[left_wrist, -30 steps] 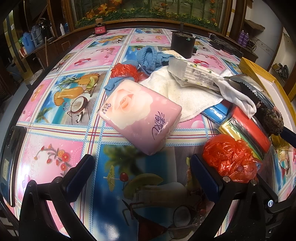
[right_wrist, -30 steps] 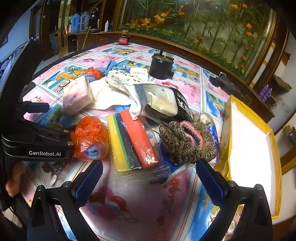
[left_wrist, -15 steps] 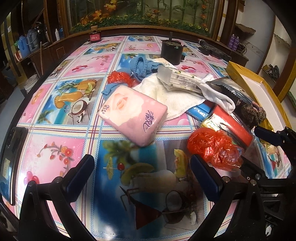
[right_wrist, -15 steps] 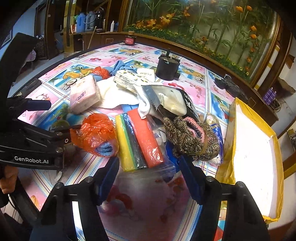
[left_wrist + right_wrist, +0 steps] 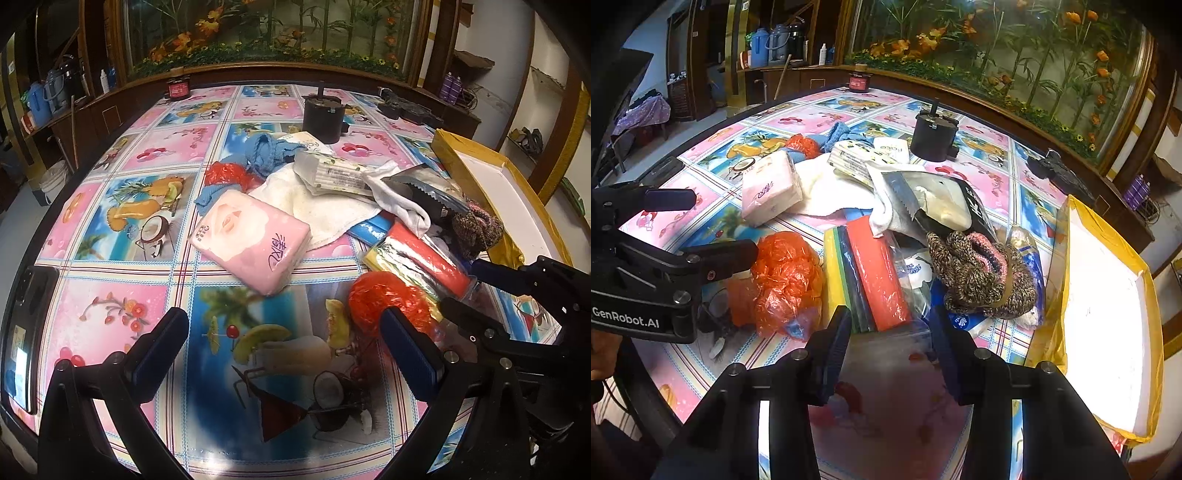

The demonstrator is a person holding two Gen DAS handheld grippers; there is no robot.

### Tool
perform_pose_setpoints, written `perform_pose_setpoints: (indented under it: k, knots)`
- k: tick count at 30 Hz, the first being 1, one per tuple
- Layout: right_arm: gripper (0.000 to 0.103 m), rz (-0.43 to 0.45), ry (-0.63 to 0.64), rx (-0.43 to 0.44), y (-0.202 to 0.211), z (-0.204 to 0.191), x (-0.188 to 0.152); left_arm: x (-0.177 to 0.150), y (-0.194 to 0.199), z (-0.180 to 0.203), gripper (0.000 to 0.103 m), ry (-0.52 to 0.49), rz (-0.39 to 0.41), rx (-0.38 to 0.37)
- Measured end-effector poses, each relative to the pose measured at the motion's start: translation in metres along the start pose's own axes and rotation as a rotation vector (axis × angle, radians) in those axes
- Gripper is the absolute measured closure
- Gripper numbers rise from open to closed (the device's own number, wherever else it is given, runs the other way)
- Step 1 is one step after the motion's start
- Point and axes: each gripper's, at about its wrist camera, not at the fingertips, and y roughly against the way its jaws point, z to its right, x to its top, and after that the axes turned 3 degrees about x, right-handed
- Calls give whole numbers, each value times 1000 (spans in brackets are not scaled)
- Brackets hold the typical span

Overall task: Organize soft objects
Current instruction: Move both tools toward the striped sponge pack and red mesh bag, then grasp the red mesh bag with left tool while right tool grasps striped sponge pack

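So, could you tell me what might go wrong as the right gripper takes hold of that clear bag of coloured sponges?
The right gripper, whose jaws have just been closing, straddles only the loose near end of the sponge bag, so the plastic could slip or tear on lifting. A white sock drapes over the bag's far end and may get dragged along. The orange plastic bag lies against it and could be shoved towards the left gripper.
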Motion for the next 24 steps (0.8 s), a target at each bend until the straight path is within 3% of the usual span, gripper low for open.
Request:
perform_pose_setpoints:
  k: [15,18,21,24]
  knots:
    - [66,5,-35,47,5,7,-6,-1,10,18,0,-42,-4,-41]
    - [61,18,-49,53,8,13,-8,-2,10,19,0,-44,-13,-48]
    - [48,22,-54,62,10,16,-11,-2,8,23,0,-51,-18,-44]
    - [48,23,-65,83,10,20,-14,-3,3,27,0,-59,-27,-40]
